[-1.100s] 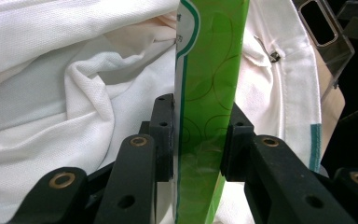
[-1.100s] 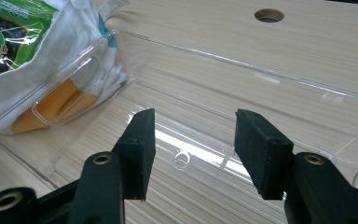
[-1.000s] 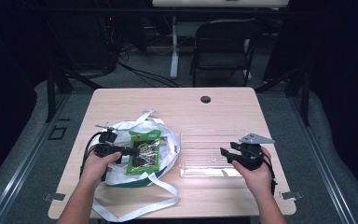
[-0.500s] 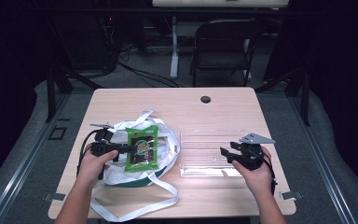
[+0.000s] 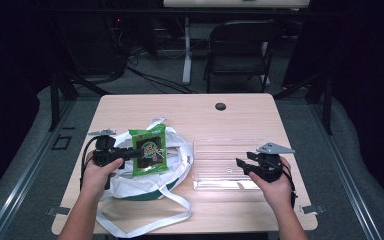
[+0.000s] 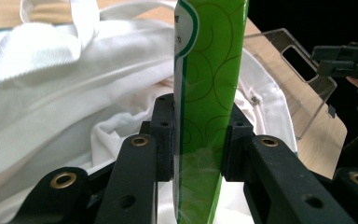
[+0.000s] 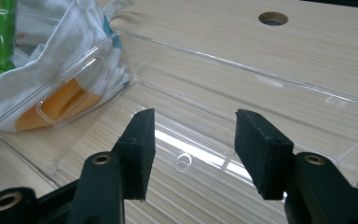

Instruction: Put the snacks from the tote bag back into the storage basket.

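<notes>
Wooden surface [image 5: 190, 107] carries a white bag [image 5: 145, 182] at left and a clear tray [image 5: 225, 162] at right. Above the bag, the left hand-held gripper [image 6: 198, 140] is raised level, clamped on an upright green packet [image 5: 149, 149]. The right hand-held gripper [image 7: 193, 140] rests low at the tray's near edge, jaws apart.
</notes>
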### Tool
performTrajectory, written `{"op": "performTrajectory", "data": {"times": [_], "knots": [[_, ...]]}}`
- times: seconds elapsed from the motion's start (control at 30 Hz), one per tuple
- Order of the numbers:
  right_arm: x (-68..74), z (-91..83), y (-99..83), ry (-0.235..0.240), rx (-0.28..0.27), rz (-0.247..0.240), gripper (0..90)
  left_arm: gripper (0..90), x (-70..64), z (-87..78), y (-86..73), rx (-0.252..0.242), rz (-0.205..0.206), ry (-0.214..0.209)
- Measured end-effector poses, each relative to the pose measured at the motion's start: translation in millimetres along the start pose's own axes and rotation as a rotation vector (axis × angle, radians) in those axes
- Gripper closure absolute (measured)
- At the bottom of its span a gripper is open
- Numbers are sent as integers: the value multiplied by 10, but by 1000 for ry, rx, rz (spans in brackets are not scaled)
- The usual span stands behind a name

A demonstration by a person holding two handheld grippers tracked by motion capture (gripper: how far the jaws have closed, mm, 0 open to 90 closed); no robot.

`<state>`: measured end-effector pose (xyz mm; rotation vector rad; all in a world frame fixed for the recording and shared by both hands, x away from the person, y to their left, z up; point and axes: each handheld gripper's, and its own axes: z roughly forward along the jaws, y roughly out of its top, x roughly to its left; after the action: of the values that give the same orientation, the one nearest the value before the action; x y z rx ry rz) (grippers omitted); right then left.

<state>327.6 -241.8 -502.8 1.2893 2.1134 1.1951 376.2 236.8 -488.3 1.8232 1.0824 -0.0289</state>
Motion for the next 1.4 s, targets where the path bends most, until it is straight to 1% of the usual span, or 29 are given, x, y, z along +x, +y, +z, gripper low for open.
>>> {"op": "performTrajectory", "data": {"times": [0.17, 0.2, 0.23, 0.3, 0.4, 0.63, 0.8, 0.87, 0.93, 0.97, 1.07, 1.1, 1.2, 1.27, 1.37, 1.4], "knots": [[4, 7, 2, -1, 7, -8, 481, 720, -40, -36, 16, -37, 16, 8], [4, 7, 2, -1, 7, -8, 481, 720, -40, -36, 16, -37, 16, 8], [11, 9, 4, -1, 7, -11, 480, 720, -51, -48, 22, -45, 27, 13], [19, 11, 6, 0, 3, -13, 479, 721, -64, -57, 26, -52, 34, 18], [26, 7, 13, 1, 5, -19, 479, 721, -86, -62, 31, -66, 37, 18], [45, 12, 21, -2, 8, -24, 477, 721, -155, -72, 52, -77, 57, 15], [116, -11, 64, -8, 11, -67, 477, 721, -227, -77, 72, -89, 82, 9], [145, -13, 75, -7, 0, -75, 478, 721, -263, -81, 79, -95, 94, 5], [155, -16, 81, -8, 2, -83, 477, 721, -283, -80, 82, -98, 97, 1], [173, -13, 87, -10, 8, -98, 479, 721, -320, -79, 89, -101, 110, -3], [183, -6, 94, -7, 21, -112, 473, 721, -352, -77, 96, -102, 122, -9], [195, -17, 104, -36, 10, -121, 480, 721, -381, -77, 101, -104, 130, -13], [203, -32, 115, -29, -3, -110, 481, 721, -405, -74, 106, -105, 135, -18], [217, -61, 136, -49, -17, -116, 473, 721, -448, -56, 109, -107, 142, -22], [234, -71, 152, -51, -20, -112, 475, 721, -493, -41, 118, -110, 156, -31], [237, -69, 156, -46, -23, -108, 501, 721, -493, -41, 118, -110, 156, -31]]}}
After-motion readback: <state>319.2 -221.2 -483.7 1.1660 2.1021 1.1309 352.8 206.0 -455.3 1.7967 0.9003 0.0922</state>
